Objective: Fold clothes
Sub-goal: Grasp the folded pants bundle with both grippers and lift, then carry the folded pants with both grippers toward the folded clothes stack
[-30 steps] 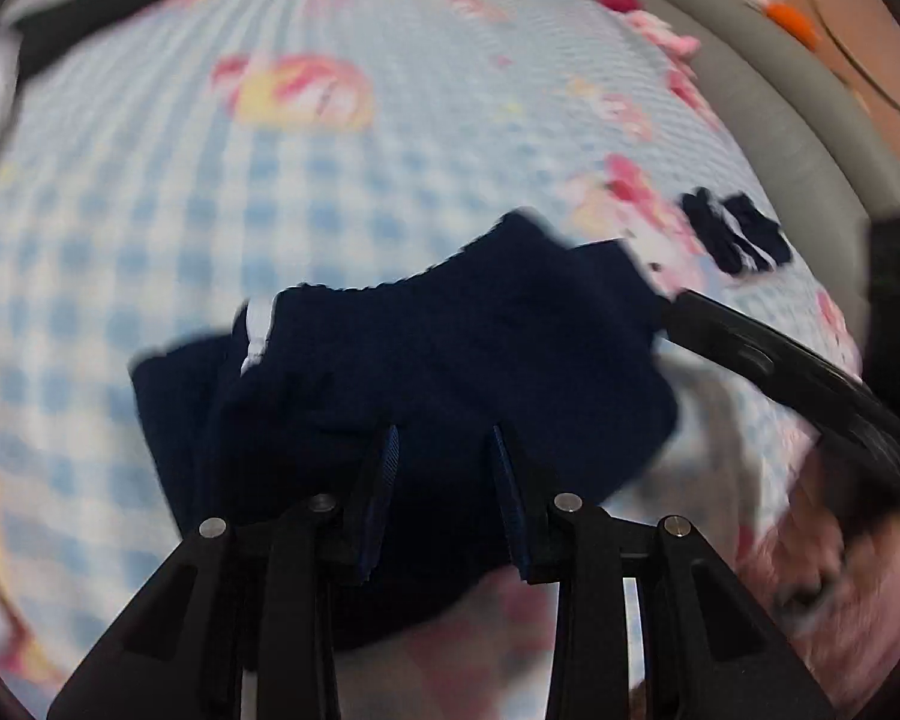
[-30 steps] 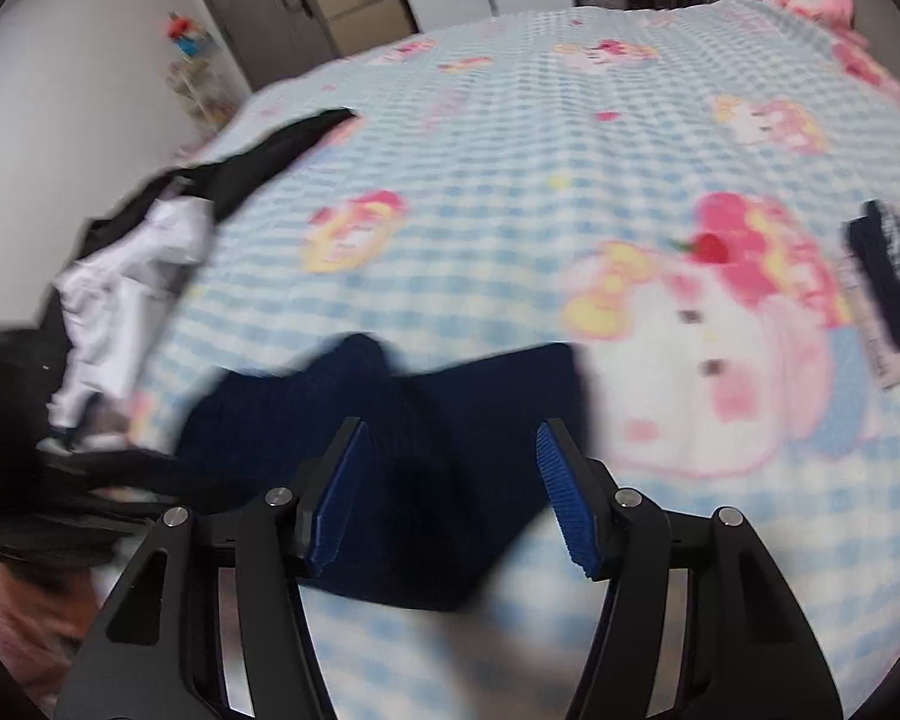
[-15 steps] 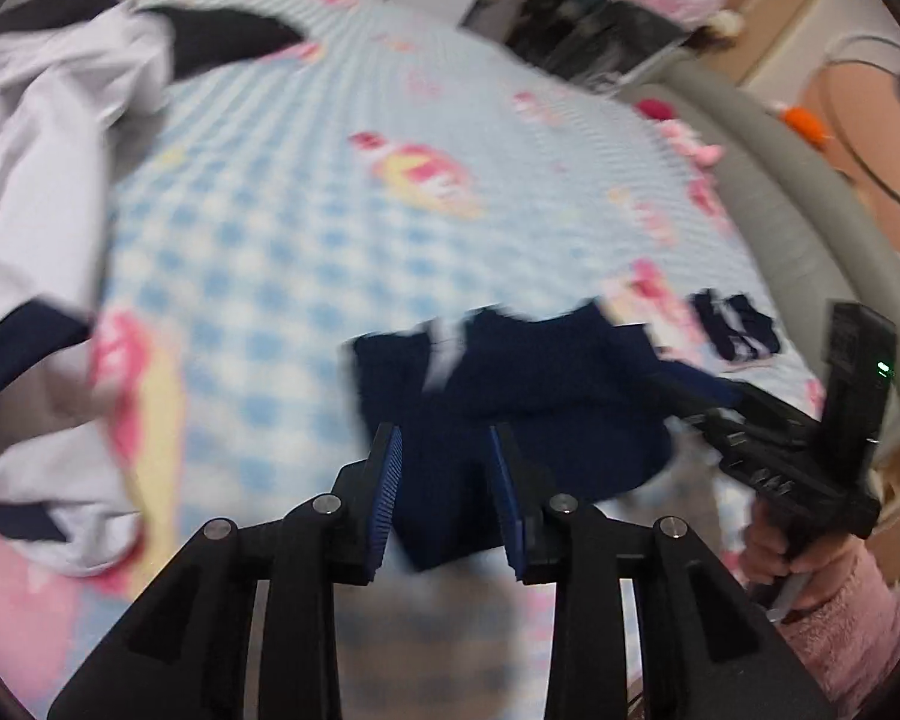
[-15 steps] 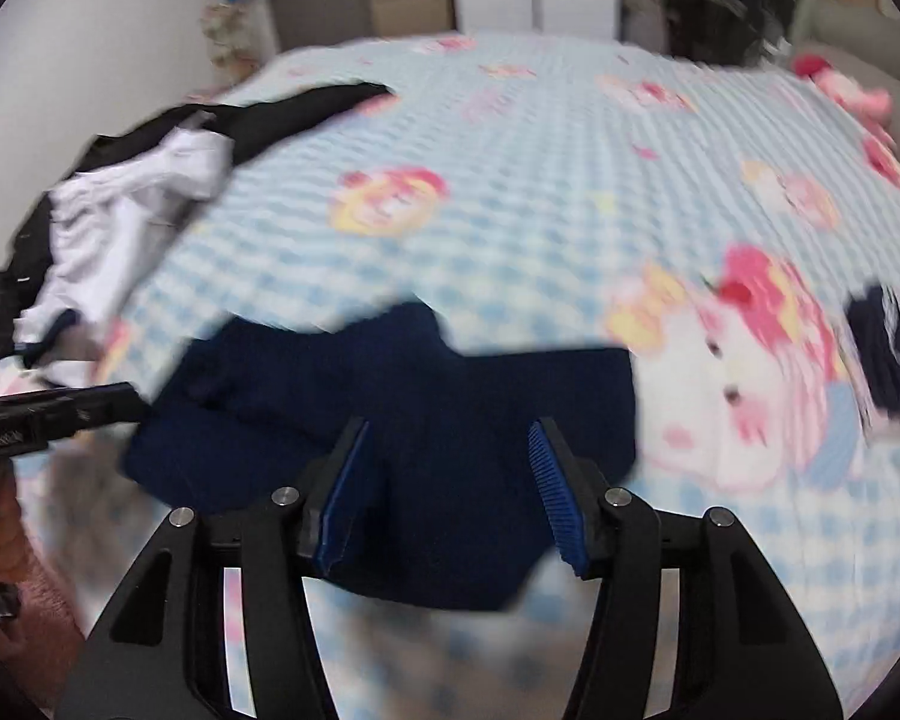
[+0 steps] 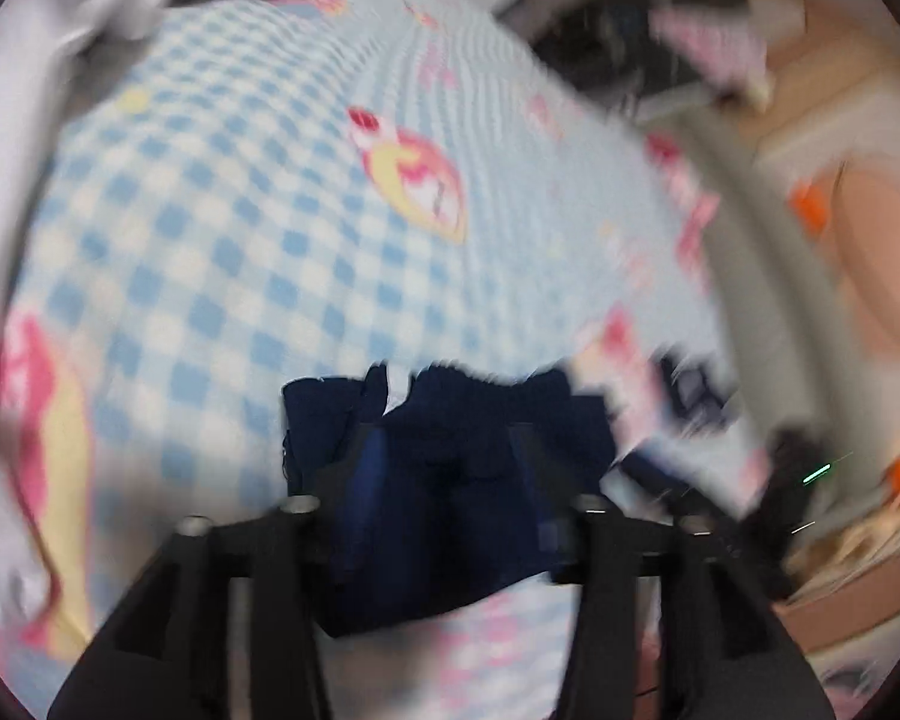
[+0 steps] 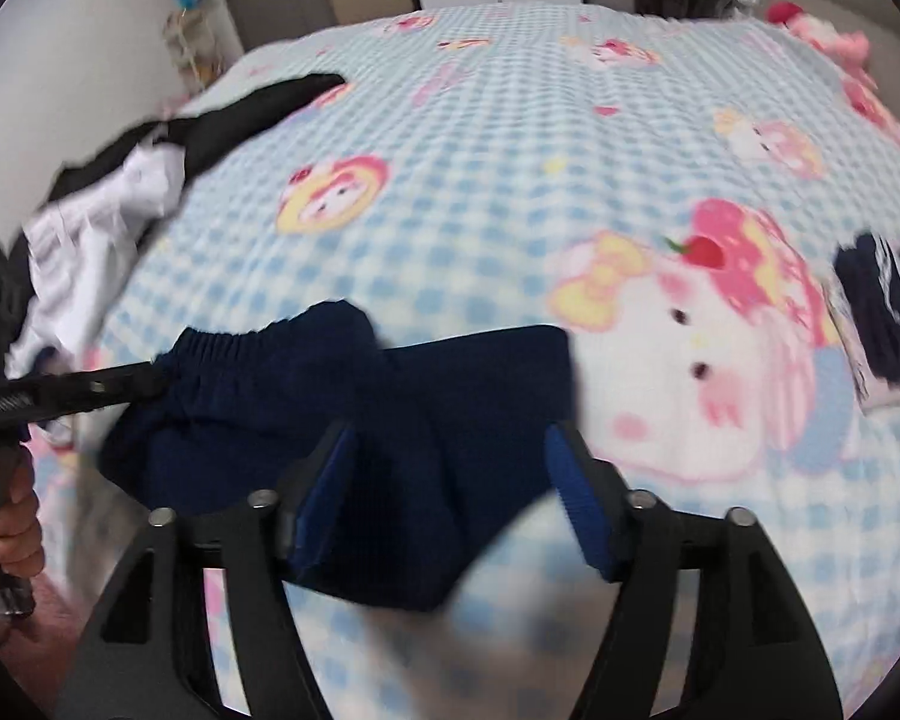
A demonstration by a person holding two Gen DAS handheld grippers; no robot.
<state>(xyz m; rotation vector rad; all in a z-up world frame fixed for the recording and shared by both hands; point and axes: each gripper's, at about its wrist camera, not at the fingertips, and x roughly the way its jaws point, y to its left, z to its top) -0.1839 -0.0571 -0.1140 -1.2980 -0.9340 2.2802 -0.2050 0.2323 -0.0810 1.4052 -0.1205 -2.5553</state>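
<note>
I am letting go with both tools at once. The left tool [image 5: 444, 468] was pinched nearly closed a second ago and its jaws are now opening; the navy shorts [image 6: 354, 420] sit between them in the left wrist view, but that picture is smeared and I cannot tell whether the pads still touch cloth. From the right wrist camera the left tool's tip is at the elastic waistband [image 6: 222, 348], at the shorts' left edge. The right tool [image 6: 450, 480] is opening too, and its blue pads stand clear on either side of the fabric with nothing pressed between them.

The shorts lie on the near part of the bed [image 6: 510, 180], on the blue-checked cartoon blanket, in a compact doubled shape with the waistband at the left and one lower corner hanging toward me. A second ago they were looser and being carried; now they rest flat enough that I judge this fold is being set down as finished.

That leaves the white and black heap of clothes [image 6: 108, 210] at the bed's left edge as the likely next source, and a folded dark striped garment [image 6: 888, 312] at the right suggests where done pieces go.
</note>
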